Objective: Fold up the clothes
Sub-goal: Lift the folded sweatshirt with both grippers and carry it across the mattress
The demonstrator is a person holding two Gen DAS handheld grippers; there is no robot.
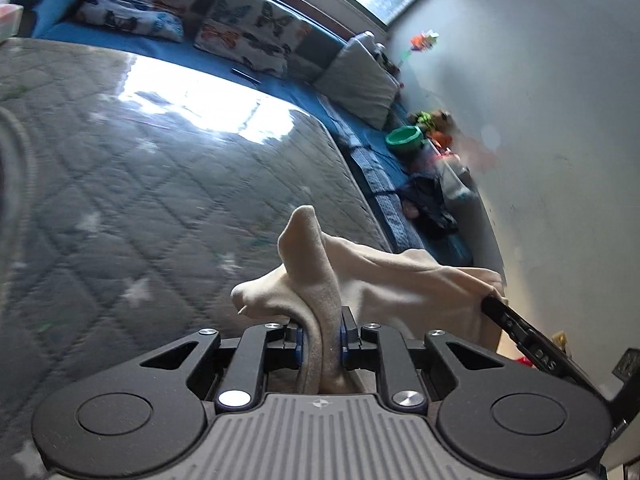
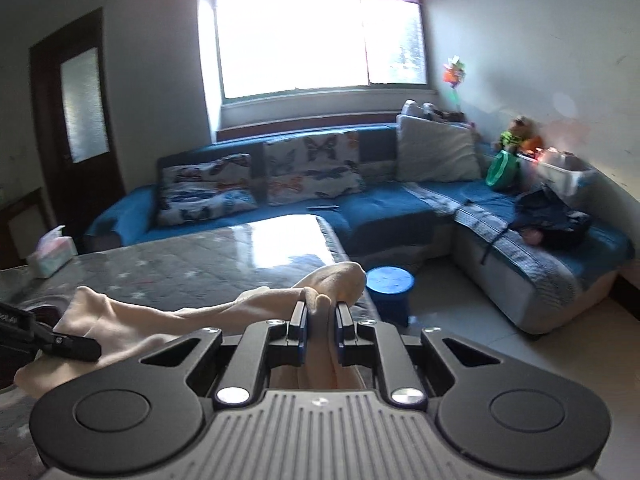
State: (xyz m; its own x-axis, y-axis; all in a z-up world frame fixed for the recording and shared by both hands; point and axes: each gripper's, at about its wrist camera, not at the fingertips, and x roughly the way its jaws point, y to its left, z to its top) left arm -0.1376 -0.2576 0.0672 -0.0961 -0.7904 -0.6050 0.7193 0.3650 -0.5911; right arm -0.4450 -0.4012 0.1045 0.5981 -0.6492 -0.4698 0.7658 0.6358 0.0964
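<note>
A cream sock is stretched between my two grippers above the grey quilted table. My left gripper is shut on one end of it; a fold sticks up past the fingers. My right gripper is shut on the other end of the sock, with a rounded bunch poking out ahead. The right gripper's finger shows at the right of the left wrist view. The left gripper's finger shows at the left of the right wrist view.
A blue corner sofa with butterfly cushions stands beyond the table. A blue round stool sits on the floor by the table's corner. A tissue box is at the table's far left. Dark clothes lie on the sofa.
</note>
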